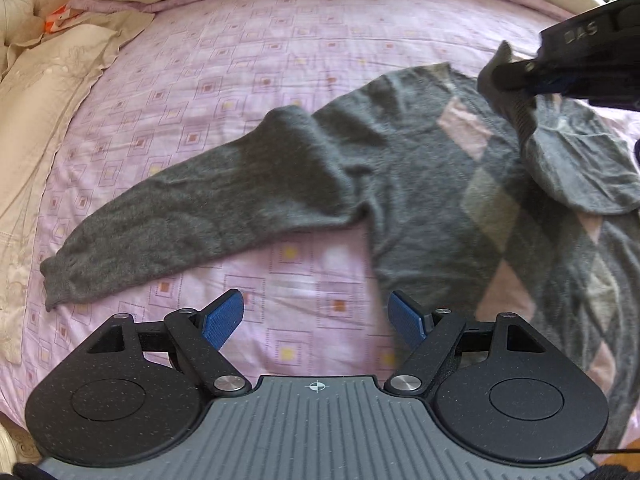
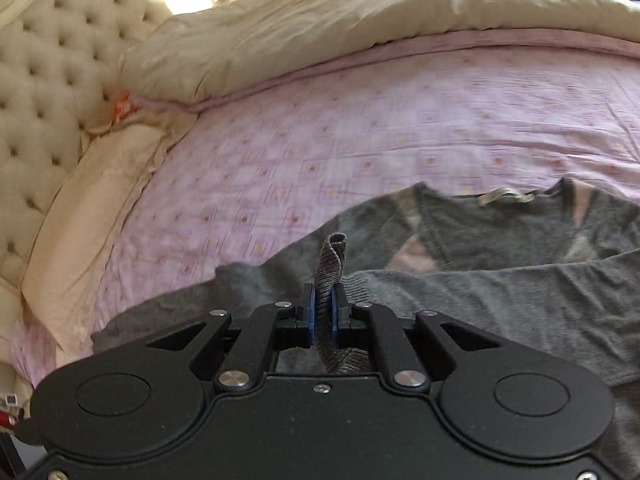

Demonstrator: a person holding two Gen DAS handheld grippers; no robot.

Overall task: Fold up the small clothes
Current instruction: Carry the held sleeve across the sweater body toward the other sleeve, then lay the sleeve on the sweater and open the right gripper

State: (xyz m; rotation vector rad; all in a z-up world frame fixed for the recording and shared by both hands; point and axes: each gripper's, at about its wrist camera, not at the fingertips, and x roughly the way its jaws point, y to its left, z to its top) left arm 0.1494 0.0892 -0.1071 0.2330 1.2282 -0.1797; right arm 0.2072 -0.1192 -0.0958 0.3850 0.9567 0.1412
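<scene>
Nearest in the left wrist view, the left tool [image 1: 316,322] is held open above the bed, its 2 blue pads spread wide with nothing between them, just short of the sweater's underarm. The grey sweater [image 1: 400,160] is spread on the pink patterned bedsheet [image 1: 240,60], toward the near right part of the bed, with pink and pale diamond patches on its front. 1 sleeve [image 1: 192,216] is stretched flat toward the left edge of the bed, untouched.

The right tool [image 2: 323,312] is closed on the ribbed cuff [image 2: 334,260] of the other sleeve, which is pinched upright between the pads; that sleeve [image 2: 520,300] is drawn across the body of the sweater, below the V neckline [image 2: 504,196].

The step in hand is judged to be the folding-in of the sleeves: 1 is being laid over the chest, the other is not yet begun. The next move probably calls for the held cuff to be lowered flat and released, and for the open left tool to be brought to the outstretched sleeve.

Farther off, a cream duvet [image 2: 360,20] is bunched along the far edge, a cream pillow [image 2: 92,200] lies at the left, and a tufted headboard [image 2: 48,80] rises beyond. Nothing lies in the fold's path.
</scene>
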